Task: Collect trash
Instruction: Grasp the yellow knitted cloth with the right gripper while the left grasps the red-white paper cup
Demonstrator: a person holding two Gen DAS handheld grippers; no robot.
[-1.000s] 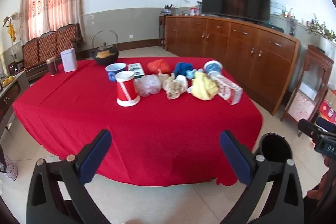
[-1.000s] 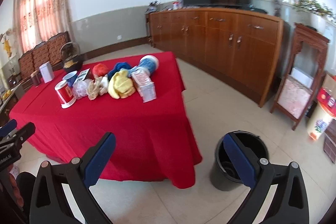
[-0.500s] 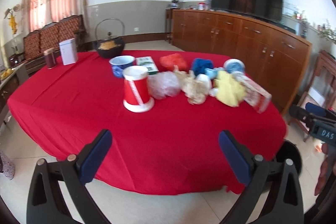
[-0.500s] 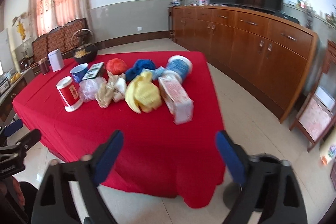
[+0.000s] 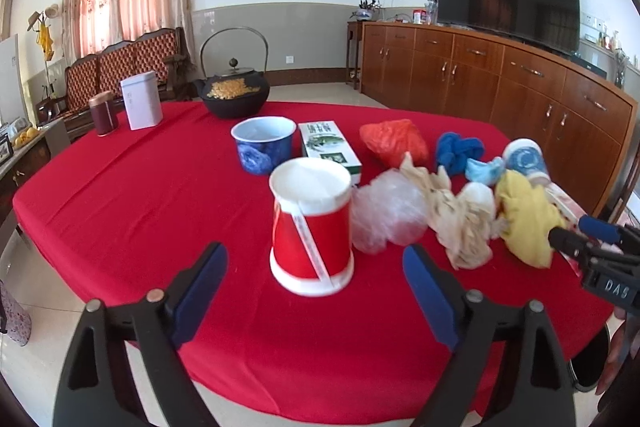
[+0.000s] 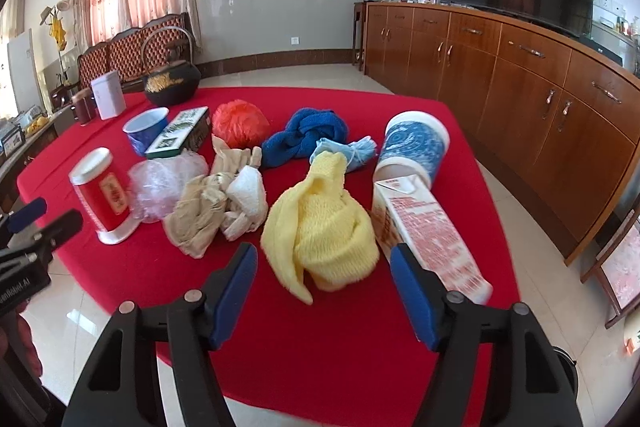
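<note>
Both grippers are wide open and hold nothing. Your left gripper [image 5: 315, 279] faces the red cup [image 5: 311, 229], standing upside down near the table's [image 5: 132, 183] front edge; your right gripper [image 6: 324, 281] faces the yellow cloth [image 6: 320, 227], with the carton [image 6: 428, 235] just to its right. Close low on the cloth's bunched middle so the carton stays clear.

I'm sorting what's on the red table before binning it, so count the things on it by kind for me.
Cups: 3, red cup, blue bowl-cup, fallen blue cup
Boxes and cartons: 3, green box, milk carton, white box
Crumpled bags and cloths: 7, among them yellow cloth, red bag
Kettle: 1
Brown jar: 1
Total: 15
</note>
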